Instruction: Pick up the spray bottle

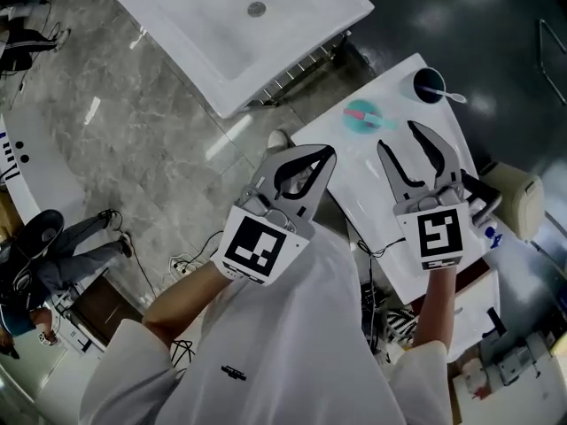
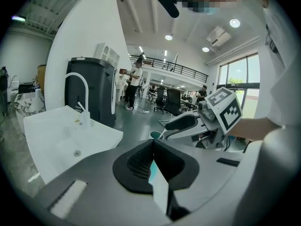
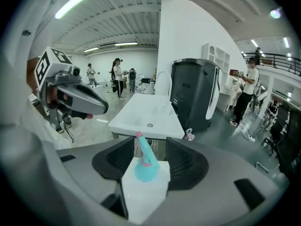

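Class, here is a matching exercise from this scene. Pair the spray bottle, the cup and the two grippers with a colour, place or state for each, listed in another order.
Column one:
1. spray bottle
2. cup
3. left gripper
4. right gripper

Column two:
A. jaws apart
B. dark, with a white spoon in it
C. teal with pink trim, on the white table
D. jaws together

Pairs: 1-C, 2-B, 3-D, 4-A.

Head cam top-down; gripper cams toward sink point(image 1: 182, 38)
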Motion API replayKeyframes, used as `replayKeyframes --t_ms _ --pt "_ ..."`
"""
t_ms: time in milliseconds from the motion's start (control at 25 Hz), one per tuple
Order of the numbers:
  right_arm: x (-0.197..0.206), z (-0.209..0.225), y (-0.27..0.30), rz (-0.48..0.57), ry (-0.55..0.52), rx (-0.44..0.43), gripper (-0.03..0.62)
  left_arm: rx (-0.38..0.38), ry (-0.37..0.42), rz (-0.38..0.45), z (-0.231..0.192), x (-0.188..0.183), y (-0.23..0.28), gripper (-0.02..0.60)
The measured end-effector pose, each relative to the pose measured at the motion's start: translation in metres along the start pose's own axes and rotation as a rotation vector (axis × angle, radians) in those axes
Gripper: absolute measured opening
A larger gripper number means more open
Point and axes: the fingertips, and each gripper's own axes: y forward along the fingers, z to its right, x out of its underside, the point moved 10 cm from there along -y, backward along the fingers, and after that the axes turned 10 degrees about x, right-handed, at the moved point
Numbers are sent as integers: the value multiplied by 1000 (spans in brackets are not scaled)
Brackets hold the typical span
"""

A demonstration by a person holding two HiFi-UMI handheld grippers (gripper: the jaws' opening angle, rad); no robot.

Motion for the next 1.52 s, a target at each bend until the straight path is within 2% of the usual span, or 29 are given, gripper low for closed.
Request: replayKeyframes --t_ms 320,680,1120,1520 --pt "19 6 42 -99 -101 -148 200 -11 -38 -27 -17 17 15 5" --pt "37 3 77 -160 -176 -267 212 -6 -75 -62 -27 39 28 5" --pt "60 -4 103 -180 -202 -341 222 8 -108 -98 -34 63 38 5" --pt "73 -8 111 -200 -209 -345 230 13 -117 -117 -35 74 37 5"
